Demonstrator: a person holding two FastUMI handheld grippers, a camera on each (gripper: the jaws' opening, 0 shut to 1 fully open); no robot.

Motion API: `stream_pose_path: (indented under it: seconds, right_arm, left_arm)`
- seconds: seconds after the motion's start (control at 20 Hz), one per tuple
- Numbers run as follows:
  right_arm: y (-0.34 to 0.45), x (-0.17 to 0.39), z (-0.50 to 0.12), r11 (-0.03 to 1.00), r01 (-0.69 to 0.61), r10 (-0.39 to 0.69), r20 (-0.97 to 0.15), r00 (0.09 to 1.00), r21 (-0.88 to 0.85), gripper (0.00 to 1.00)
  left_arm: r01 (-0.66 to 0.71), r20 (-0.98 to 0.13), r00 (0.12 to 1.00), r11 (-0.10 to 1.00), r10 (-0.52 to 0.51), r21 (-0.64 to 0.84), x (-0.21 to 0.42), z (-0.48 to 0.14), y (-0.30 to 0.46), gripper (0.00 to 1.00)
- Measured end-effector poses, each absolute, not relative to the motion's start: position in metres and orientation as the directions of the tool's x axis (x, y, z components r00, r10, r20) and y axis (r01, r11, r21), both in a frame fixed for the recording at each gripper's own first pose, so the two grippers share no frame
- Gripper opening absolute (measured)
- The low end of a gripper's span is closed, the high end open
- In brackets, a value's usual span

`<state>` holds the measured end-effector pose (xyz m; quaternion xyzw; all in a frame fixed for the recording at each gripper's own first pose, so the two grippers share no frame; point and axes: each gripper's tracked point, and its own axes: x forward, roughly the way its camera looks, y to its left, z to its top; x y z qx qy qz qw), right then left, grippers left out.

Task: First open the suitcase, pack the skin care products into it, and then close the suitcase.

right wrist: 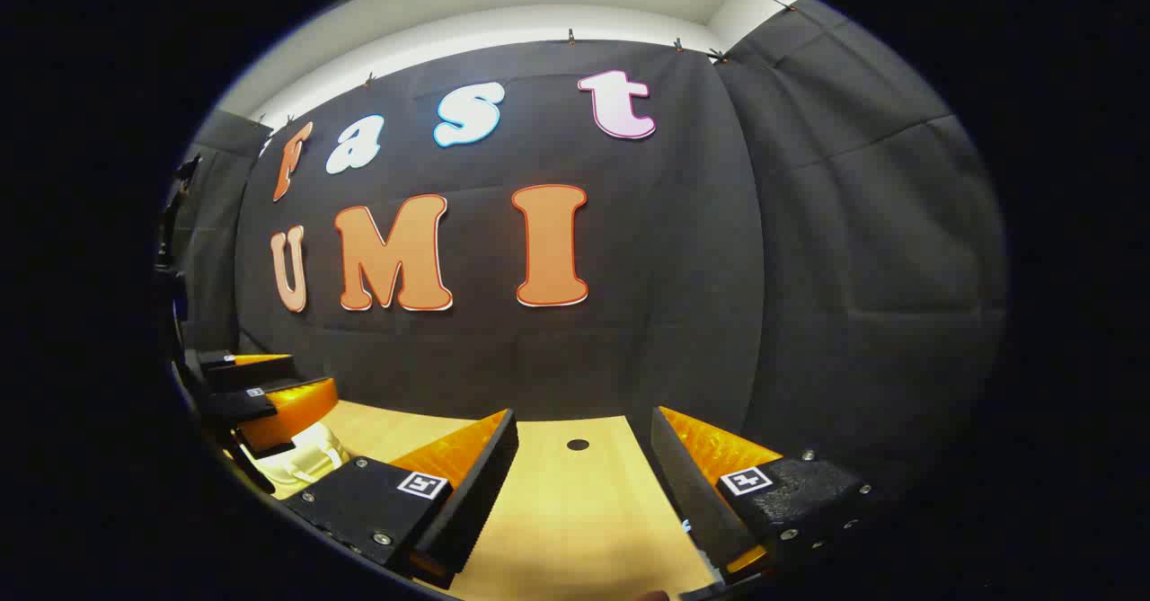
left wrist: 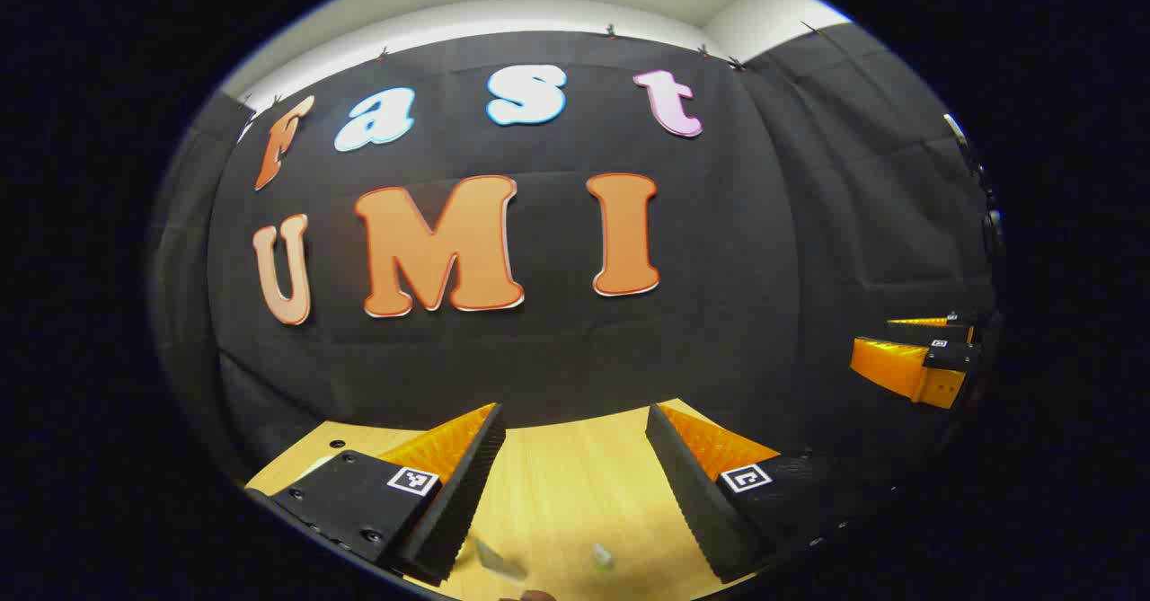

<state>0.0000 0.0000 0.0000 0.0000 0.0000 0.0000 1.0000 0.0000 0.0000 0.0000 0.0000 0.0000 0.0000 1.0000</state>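
Note:
My left gripper [left wrist: 575, 419] stands open over the wooden table [left wrist: 575, 484] with nothing between its fingers. Low between them, at the view's bottom edge, lie a small pale tube [left wrist: 499, 561] and a small greenish bottle [left wrist: 602, 557], both blurred. My right gripper [right wrist: 584, 421] is open too, with only bare tabletop in its gap. The left gripper view has the right gripper [left wrist: 871, 340] off at the far right, held above the table with its fingers apart. The right gripper view has the left gripper [right wrist: 310, 373] at the far left, above a cream-white object [right wrist: 310, 463] that is partly hidden.
The black cloth wall [right wrist: 683, 313] rises straight behind the table's far edge and wraps round the right side. A small round hole [right wrist: 578, 445] marks the tabletop [right wrist: 575, 511] near that edge.

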Motion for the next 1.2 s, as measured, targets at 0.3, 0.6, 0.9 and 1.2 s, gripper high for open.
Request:
stream_pose_path:
  seconds: [0.3, 0.6, 0.9, 1.2]
  right_arm:
    - [0.097, -0.018, -0.009, 0.992, 0.104, -0.105, 0.015, 0.994, 0.069, 0.94]
    - [0.145, -0.028, -0.016, 0.988, 0.151, -0.151, -0.021, 0.988, 0.042, 0.94]
    - [0.170, -0.025, -0.019, 0.997, 0.072, -0.070, -0.089, 0.994, 0.022, 0.94]
    - [0.169, -0.017, -0.018, 1.000, -0.006, 0.006, -0.119, 0.993, -0.004, 0.94]
  left_arm:
    - [0.006, -0.010, 1.000, 0.992, -0.007, -0.123, -0.029, -0.006, 0.137, 0.98]
    - [-0.136, -0.034, 0.991, 0.985, 0.133, -0.104, -0.043, -0.020, 0.262, 0.97]
    - [-0.175, -0.035, 0.985, 0.970, 0.172, -0.166, -0.056, -0.020, 0.279, 0.97]
    - [-0.234, -0.044, 0.972, 0.961, 0.230, -0.146, -0.064, -0.022, 0.267, 0.97]
